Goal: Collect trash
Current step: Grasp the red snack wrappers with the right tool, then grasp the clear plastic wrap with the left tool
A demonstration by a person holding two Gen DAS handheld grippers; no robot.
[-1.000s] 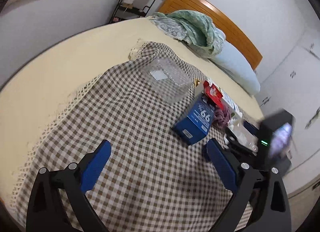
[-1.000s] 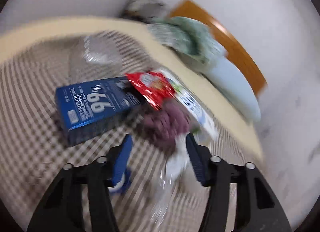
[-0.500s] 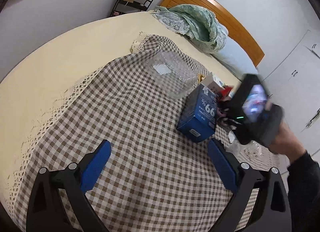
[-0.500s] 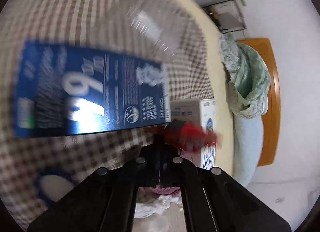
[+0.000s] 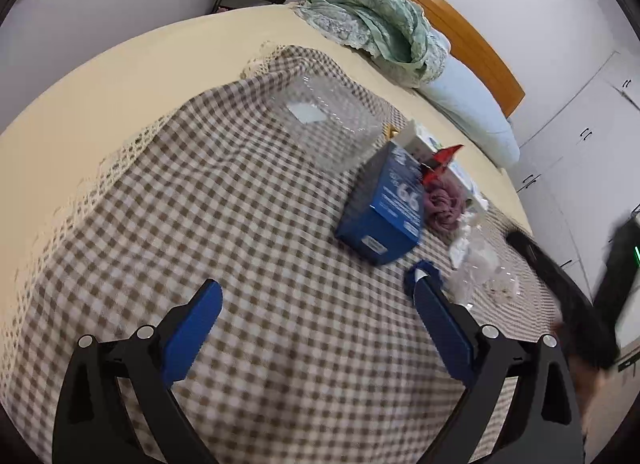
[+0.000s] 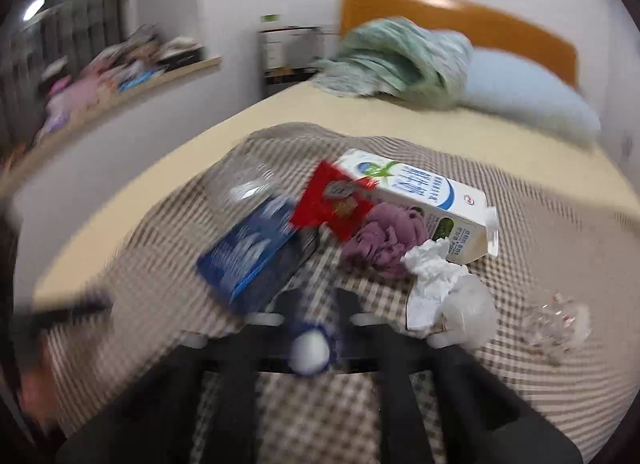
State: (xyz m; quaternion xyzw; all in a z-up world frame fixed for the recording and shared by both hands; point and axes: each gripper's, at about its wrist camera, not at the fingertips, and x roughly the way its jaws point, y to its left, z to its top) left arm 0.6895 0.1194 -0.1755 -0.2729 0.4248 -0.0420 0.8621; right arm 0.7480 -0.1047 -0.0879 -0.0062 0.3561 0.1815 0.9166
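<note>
checked cloth (image 5: 208, 192) spread on cream bed (image 5: 120, 80); green blanket (image 5: 384, 32) heaped against pale pillow (image 5: 472, 112), wooden headboard (image 5: 440, 20) behind.

We see bare checked cloth (image 5: 248, 224) ahead of the left gripper (image 5: 316, 324); the blue box (image 5: 384, 208) blocks its right.

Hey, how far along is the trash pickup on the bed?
Nothing looks collected yet: the blue box, red wrapper, milk carton and crumpled tissue all lie on the checked cloth. The left gripper is open and empty. The right gripper is blurred; its jaws have just been opening, contents unclear. Every piece is left.
</note>
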